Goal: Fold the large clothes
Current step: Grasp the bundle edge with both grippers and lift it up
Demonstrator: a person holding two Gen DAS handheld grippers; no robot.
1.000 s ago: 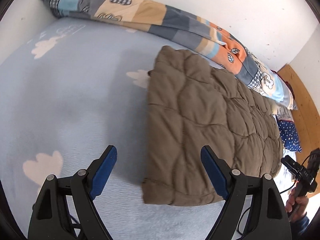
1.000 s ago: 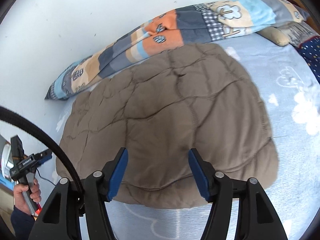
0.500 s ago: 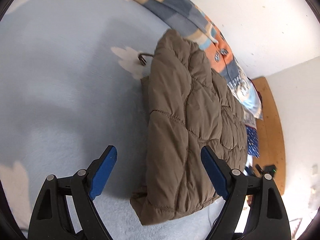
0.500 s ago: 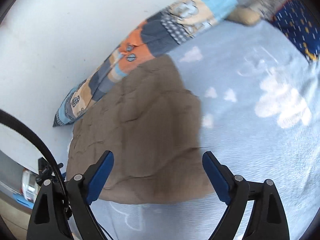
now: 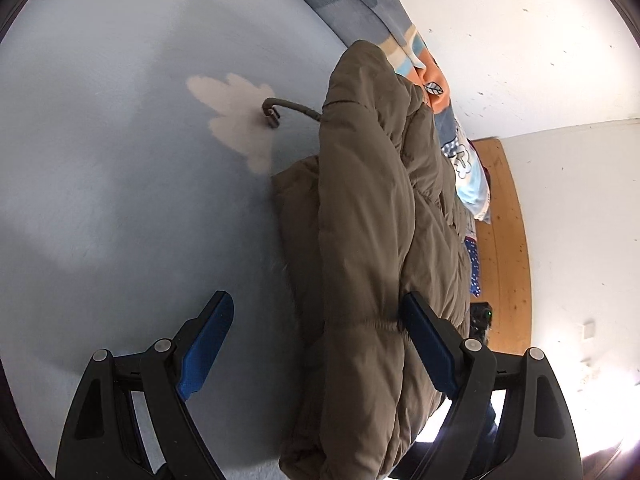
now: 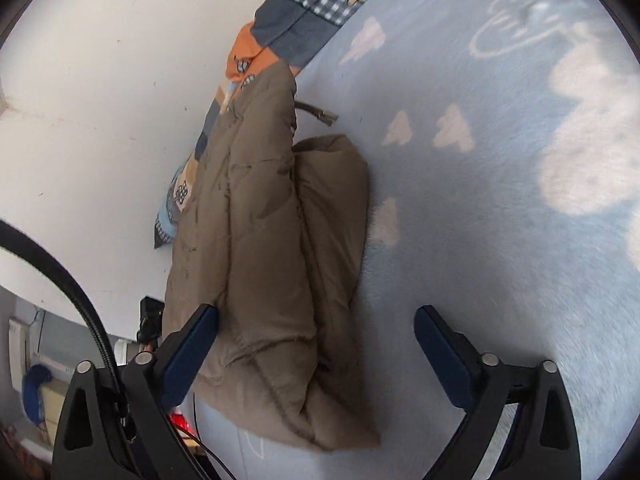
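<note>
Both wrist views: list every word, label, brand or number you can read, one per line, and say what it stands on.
None can be read.
Brown padded jacket: no label shows.
Patchwork quilt: leaf and check patterns only.
Blue bedsheet: cloud shapes and a faint outline drawing, no letters.

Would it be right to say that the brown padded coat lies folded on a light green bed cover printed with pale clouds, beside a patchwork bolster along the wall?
Not quite. The bed cover is light blue, not green, as the right wrist view shows. The rest holds: the brown padded coat lies folded on it, pale clouds are printed on it, and the patchwork bolster runs along the wall.
</note>
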